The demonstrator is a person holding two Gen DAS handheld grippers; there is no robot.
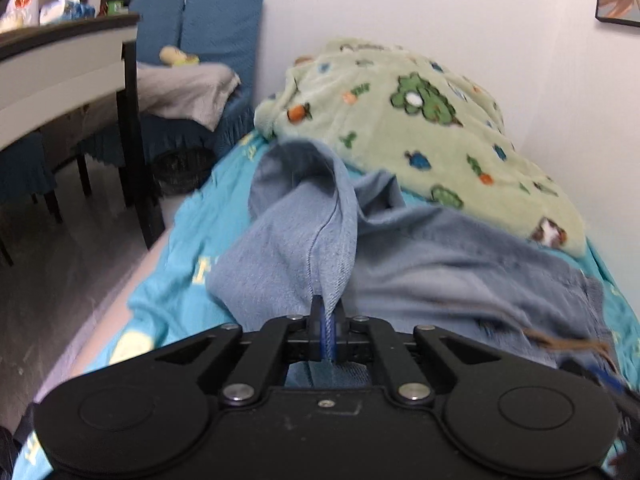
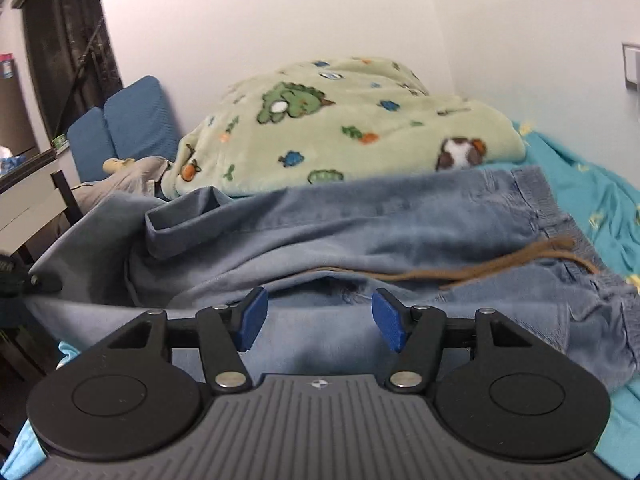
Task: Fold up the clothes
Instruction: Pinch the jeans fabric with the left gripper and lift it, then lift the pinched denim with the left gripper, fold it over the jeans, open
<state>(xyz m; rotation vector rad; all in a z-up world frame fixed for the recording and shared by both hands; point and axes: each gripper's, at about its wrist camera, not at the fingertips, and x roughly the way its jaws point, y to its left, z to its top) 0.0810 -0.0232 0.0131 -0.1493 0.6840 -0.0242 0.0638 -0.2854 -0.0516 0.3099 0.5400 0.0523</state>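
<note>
A pair of light blue denim trousers (image 1: 460, 256) lies on the bed, with a brown drawstring (image 2: 500, 264) at the waistband. My left gripper (image 1: 328, 320) is shut on a seam edge of one trouser leg (image 1: 304, 220) and holds that fold lifted off the bed. My right gripper (image 2: 319, 316) is open, its blue pads (image 2: 252, 318) just above the trouser fabric (image 2: 360, 216) near the waist, holding nothing.
A green cartoon-print fleece blanket (image 1: 408, 120) is heaped behind the trousers against the white wall. The bed has a turquoise sheet (image 1: 188, 240). To the left stand a table (image 1: 60, 60) and blue-covered chairs (image 1: 216, 28) over grey floor.
</note>
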